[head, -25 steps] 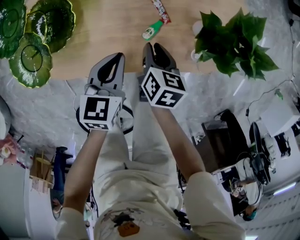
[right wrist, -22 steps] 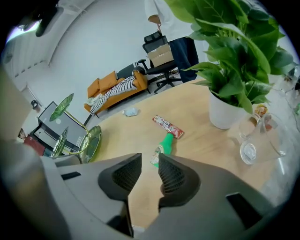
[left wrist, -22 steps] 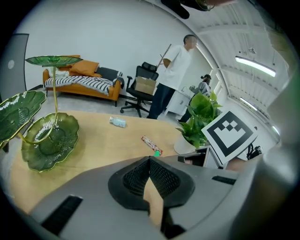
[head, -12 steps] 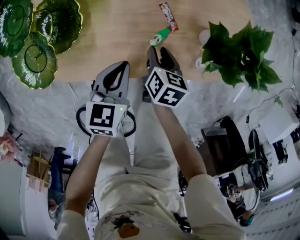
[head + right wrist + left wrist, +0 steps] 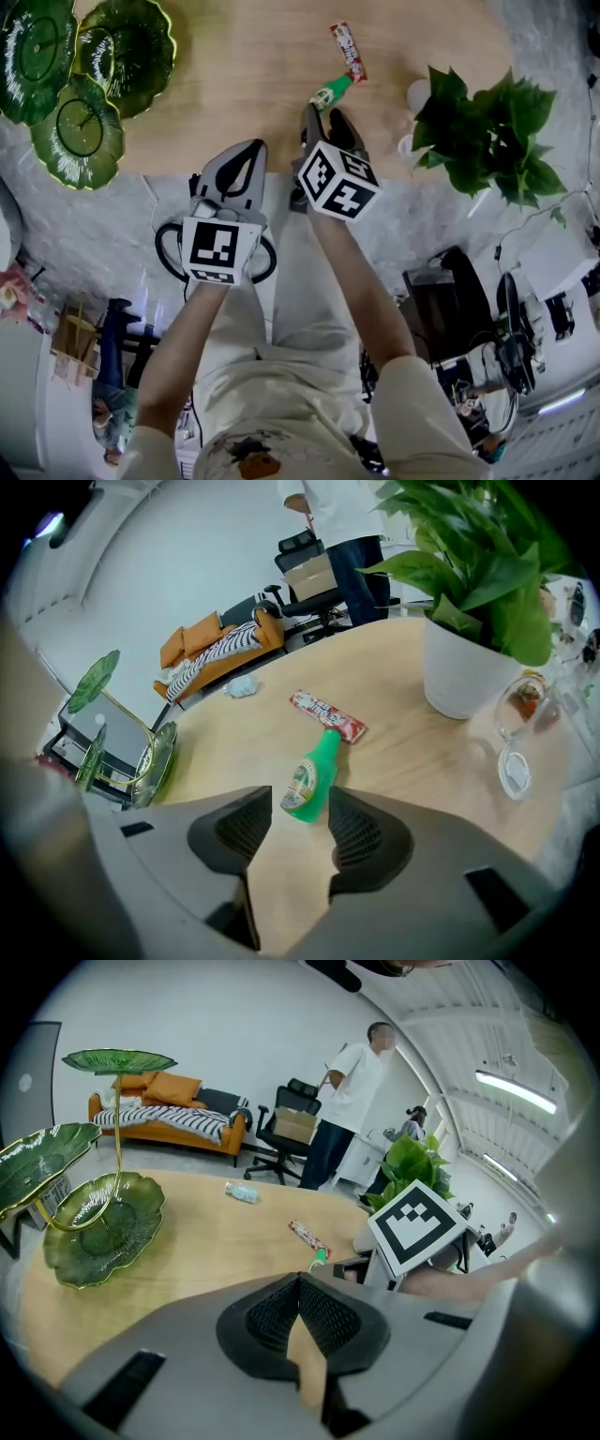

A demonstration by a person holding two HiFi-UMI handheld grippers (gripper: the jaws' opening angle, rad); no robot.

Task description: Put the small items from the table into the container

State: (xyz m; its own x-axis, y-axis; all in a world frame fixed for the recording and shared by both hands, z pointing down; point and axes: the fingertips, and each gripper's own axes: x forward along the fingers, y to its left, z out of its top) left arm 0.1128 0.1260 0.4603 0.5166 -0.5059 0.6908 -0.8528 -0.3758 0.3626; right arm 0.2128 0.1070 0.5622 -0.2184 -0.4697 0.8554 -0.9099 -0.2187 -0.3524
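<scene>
Right tongs: I saw my right gripper [image 5: 320,112] [image 5: 300,808] with its jaws opening, not squeezing anything.
Bottle: the small green plastic bottle [image 5: 330,92] [image 5: 309,778] lay on its side on the light wooden table [image 5: 244,75], its bottom end showing between the right tips.
Left tongs: my left gripper [image 5: 251,148] [image 5: 300,1283] was clenched and empty.
Far behind the bottle: a red candy bar wrapper [image 5: 348,52] [image 5: 326,714].
Container: the green leaf-shaped glass dishes [image 5: 84,75] stood far left.

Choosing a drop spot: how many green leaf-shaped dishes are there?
3, all on one gold stand at the table's left end: the top dish, the middle dish and the lowest dish. None seems hidden.
</scene>
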